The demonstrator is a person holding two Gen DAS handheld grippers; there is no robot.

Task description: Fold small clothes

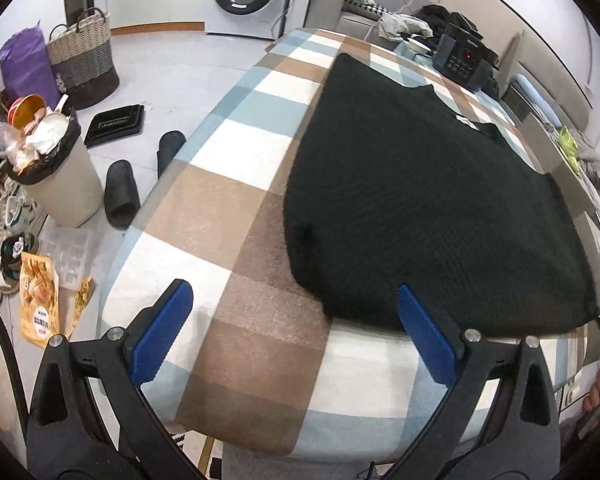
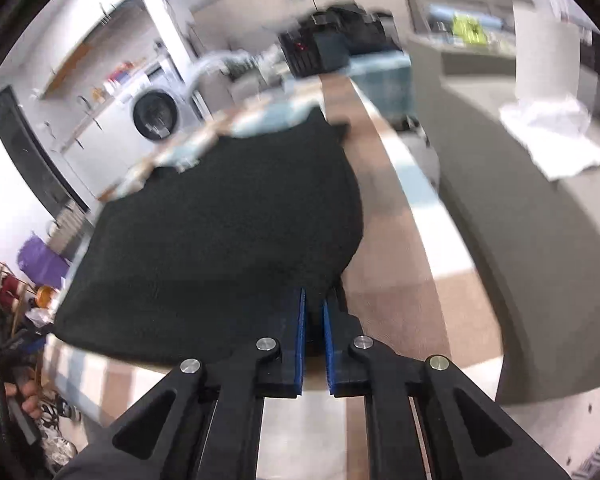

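A black knitted garment [image 1: 420,200] lies spread flat on a table covered by a checked cloth [image 1: 228,184] in brown, white and pale blue. My left gripper [image 1: 296,320] hangs wide open over the table's near end. Its right pad [image 1: 426,332] stands over the garment's near hem and its left pad over bare cloth, with nothing gripped. In the right wrist view the garment [image 2: 220,240] fills the middle. My right gripper [image 2: 314,300] is shut on the garment's near right corner, with the black fabric pinched between its blue pads [image 2: 301,332].
Left of the table, on the floor, are a full waste bin [image 1: 56,172], black slippers [image 1: 120,192], a woven basket [image 1: 84,56] and snack bags [image 1: 40,304]. A black box with a red light [image 1: 464,60] sits at the table's far end. A grey counter [image 2: 520,240] runs along the right.
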